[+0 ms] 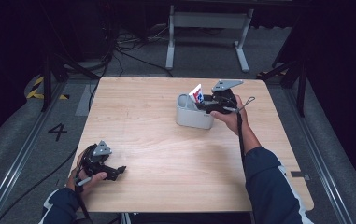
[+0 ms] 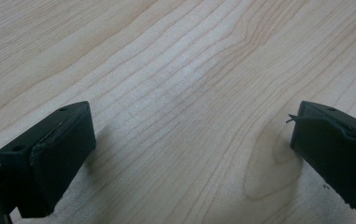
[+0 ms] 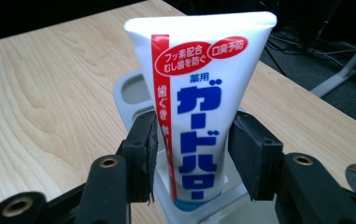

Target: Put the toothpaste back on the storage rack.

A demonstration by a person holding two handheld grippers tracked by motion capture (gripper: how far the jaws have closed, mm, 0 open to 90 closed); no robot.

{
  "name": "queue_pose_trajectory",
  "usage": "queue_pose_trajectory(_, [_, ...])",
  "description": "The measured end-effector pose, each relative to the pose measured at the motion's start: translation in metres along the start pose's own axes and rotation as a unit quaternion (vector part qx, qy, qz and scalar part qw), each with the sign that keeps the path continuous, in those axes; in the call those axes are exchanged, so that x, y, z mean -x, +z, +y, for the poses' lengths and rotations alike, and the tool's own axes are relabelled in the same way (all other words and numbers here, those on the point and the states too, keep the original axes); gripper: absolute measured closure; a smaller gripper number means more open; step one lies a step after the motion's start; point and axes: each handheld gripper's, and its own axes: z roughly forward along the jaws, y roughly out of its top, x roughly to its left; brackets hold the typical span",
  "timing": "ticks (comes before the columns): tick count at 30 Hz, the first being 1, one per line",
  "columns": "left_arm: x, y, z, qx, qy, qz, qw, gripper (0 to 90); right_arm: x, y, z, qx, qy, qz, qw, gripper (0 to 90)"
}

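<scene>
Inspection from the high view: we found the right gripper (image 1: 208, 103) at the grey holder (image 1: 189, 116), far across the desk (image 1: 166, 154); the left gripper (image 1: 115, 172) lay idle, well apart. Left gripper view: jaws wide, nothing between. Right gripper view: toothpaste tube (image 3: 199, 112) stood upright, cap down in the holder, between the jaws, the right pad just clear.

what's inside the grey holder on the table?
A white toothpaste tube stands cap-down in one compartment of the grey holder, between the right gripper jaws. A second compartment behind it looks empty. The tube's cap and the compartment floor are hidden.
</scene>
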Motion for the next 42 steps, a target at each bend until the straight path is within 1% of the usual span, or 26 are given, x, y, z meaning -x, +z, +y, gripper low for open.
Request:
queue_pose_trajectory(2, [0.0,0.0,0.0,0.0,0.0,0.0,1.0,0.4,-0.001,0.0,-0.001,0.006,0.002,-0.005,1.0,55.1])
queue_pose_trajectory(3, [0.0,0.0,0.0,0.0,0.0,0.0,1.0,0.4,-0.001,-0.001,-0.002,0.008,0.004,-0.003,1.0,53.6])
queue_pose_trajectory(4, [0.0,0.0,0.0,0.0,0.0,0.0,1.0,0.4,-0.002,-0.001,-0.002,0.011,0.007,0.0,0.9999,54.5])
queue_pose_trajectory(5, [0.0,0.0,0.0,0.0,0.0,0.0,1.0,0.4,-0.002,-0.002,-0.002,0.013,0.007,-0.005,0.9999,51.5])
queue_pose_trajectory(6, [0.0,0.0,0.0,0.0,0.0,0.0,1.0,0.3,-0.002,-0.002,-0.002,0.011,0.007,-0.013,0.9998,53.6])
queue_pose_trajectory(8, [0.0,0.0,0.0,0.0,0.0,0.0,1.0,0.4,-0.003,-0.004,-0.002,0.014,0.008,-0.008,0.9998,53.6])
queue_pose_trajectory(12, [0.0,0.0,0.0,0.0,0.002,0.0,1.0,0.3,-0.005,-0.006,-0.001,0.013,0.002,-0.014,0.9998,52.6])
queue_pose_trajectory(14, [0.0,0.0,0.0,0.0,0.002,0.0,1.0,0.3,-0.006,-0.008,0.0,0.014,-0.001,-0.013,0.9998,52.7])
queue_pose_trajectory(16, [0.0,0.0,0.0,0.0,0.0,0.0,1.0,0.3,-0.008,-0.009,0.001,0.013,-0.006,-0.019,0.9997,51.8])
queue_pose_trajectory(19, [0.0,0.0,0.0,0.0,0.001,0.0,1.0,0.4,-0.009,-0.011,0.001,0.01,-0.009,-0.021,0.9997,50.0])
queue_pose_trajectory(21, [0.0,0.0,0.0,0.0,0.001,0.0,1.0,0.3,-0.01,-0.011,0.001,0.01,-0.008,-0.024,0.9996,48.8])
queue_pose_trajectory(22, [0.0,0.0,0.0,0.0,0.0,0.0,1.0,0.3,-0.011,-0.013,0.001,0.01,-0.004,-0.023,0.9997,46.7])
queue_pose_trajectory(31, [0.0,0.0,0.0,0.0,0.0,0.0,1.0,0.4,-0.014,-0.023,-0.002,0.0,-0.007,-0.034,0.9994,41.5])
queue_pose_trajectory(33, [0.0,0.0,0.0,0.0,0.0,0.0,1.0,0.4,-0.015,-0.026,-0.002,-0.005,-0.01,-0.039,0.9992,40.0])
queue_pose_trajectory(36, [0.0,0.0,0.0,0.0,0.0,0.0,1.0,0.3,-0.017,-0.03,-0.004,-0.006,-0.012,-0.04,0.9991,39.0])
queue_pose_trajectory(41, [0.0,0.0,0.0,0.0,0.001,-0.001,1.0,0.3,-0.022,-0.038,-0.008,-0.018,-0.024,-0.047,0.9984,37.1])
queue_pose_trajectory(42, [0.0,0.0,0.0,0.0,0.0,-0.001,1.0,0.3,-0.022,-0.039,-0.009,-0.018,-0.029,-0.051,0.9981,36.9])
